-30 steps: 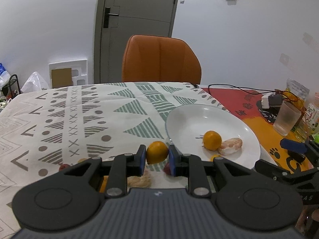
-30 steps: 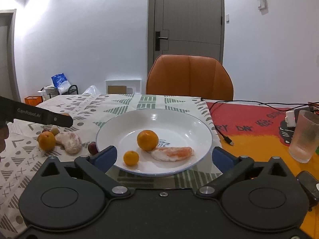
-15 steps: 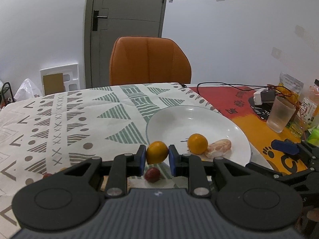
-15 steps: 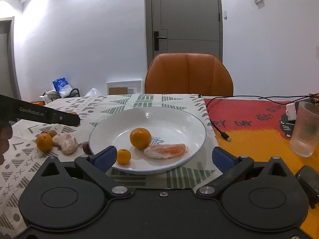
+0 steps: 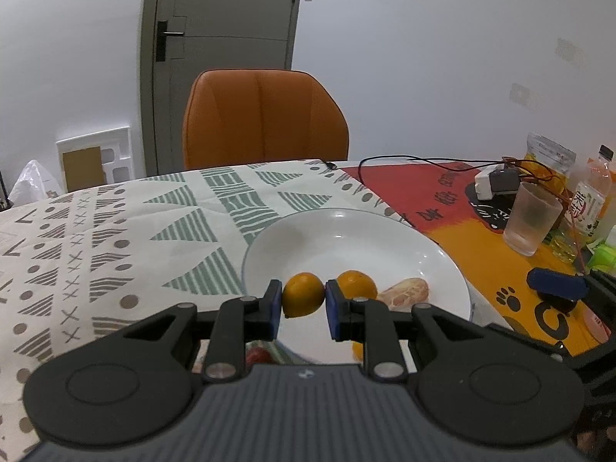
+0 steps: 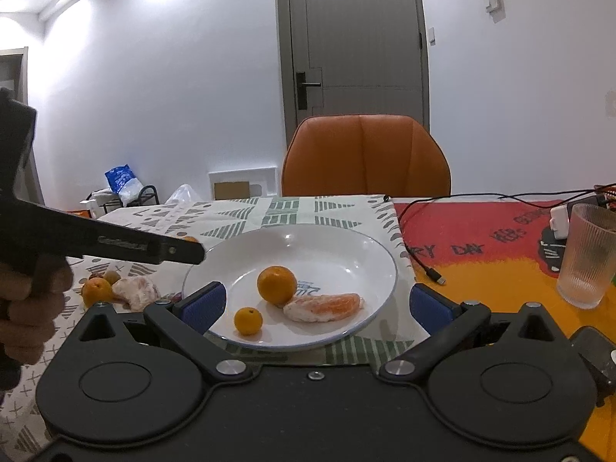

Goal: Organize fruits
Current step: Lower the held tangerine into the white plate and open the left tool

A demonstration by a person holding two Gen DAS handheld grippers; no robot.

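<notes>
the left gripper fills the lower half of the left wrist view, its jaws clenched on a small orange fruit pinched between the two blue pads, at lower centre of the frame over the near left rim of the white plate. on the plate, just right of the held fruit, sits a larger orange, and right of that a peeled citrus piece. in the right wrist view the right gripper spans the bottom of the frame with its jaws released and wide apart, one blue pad at each near edge of the plate and nothing between them but the plate's near rim. there the plate holds the larger orange at centre, a tiny orange to its lower left, and the peeled piece to its lower right, touching the larger orange. at left of that frame a hand grips the handle of the left gripper, whose black arm reaches toward the plate's left rim; the held fruit peeps out just above it. below that arm, on the patterned cloth covering the worktop, lie another orange, a peeled fruit touching it, and a small brownish fruit behind. a ribbed clear cup stands at right on the red and yellow mat, with a black cable between it and the plate. an orange chair stands behind the worktop at upper centre.
</notes>
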